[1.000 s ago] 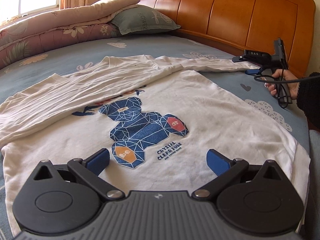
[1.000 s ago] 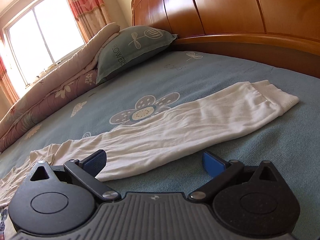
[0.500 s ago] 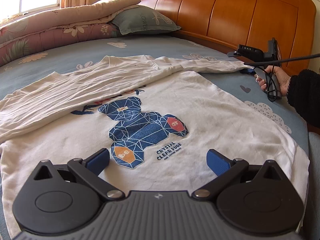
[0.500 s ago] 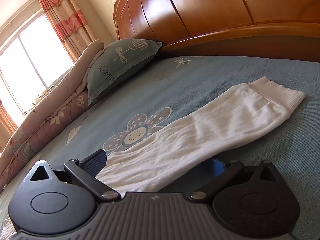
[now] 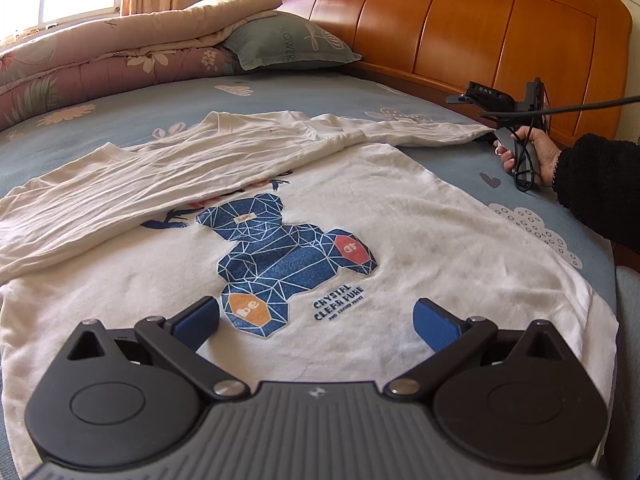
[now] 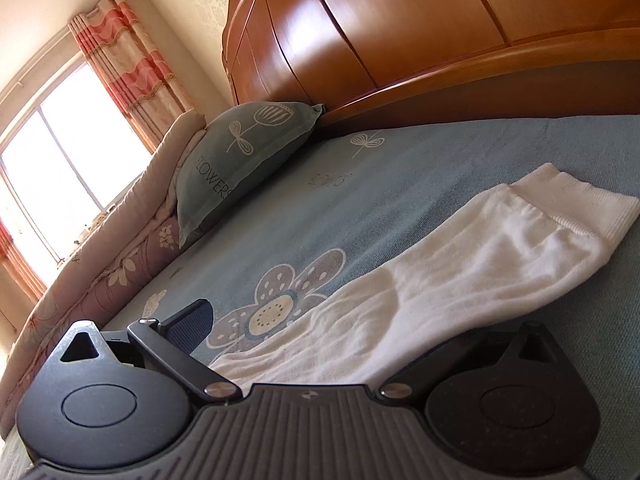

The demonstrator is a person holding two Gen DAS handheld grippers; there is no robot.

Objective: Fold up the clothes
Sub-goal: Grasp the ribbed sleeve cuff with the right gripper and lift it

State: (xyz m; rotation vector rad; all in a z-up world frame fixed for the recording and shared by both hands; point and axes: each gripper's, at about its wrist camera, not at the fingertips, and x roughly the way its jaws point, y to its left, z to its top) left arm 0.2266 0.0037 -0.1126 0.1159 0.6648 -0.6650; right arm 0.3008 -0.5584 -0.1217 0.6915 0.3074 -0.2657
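Here, one white long-sleeved shirt (image 5: 360, 216) with a blue geometric bear print lies flat on the blue flowered bed (image 5: 280, 92), one sleeve folded across its chest and the other sleeve (image 6: 460, 264) stretched out toward the one wooden headboard (image 5: 480, 28). The left gripper (image 5: 316, 316) hovers over the shirt's hem with its two blue fingers spread wide and empty. The right gripper (image 6: 320, 344), held in a hand (image 5: 532, 152), sits low over the outstretched sleeve; only one finger shows, so I cannot tell whether it is pinching, and one pillow (image 6: 240, 156) leans beside one rolled quilt (image 5: 120, 60).
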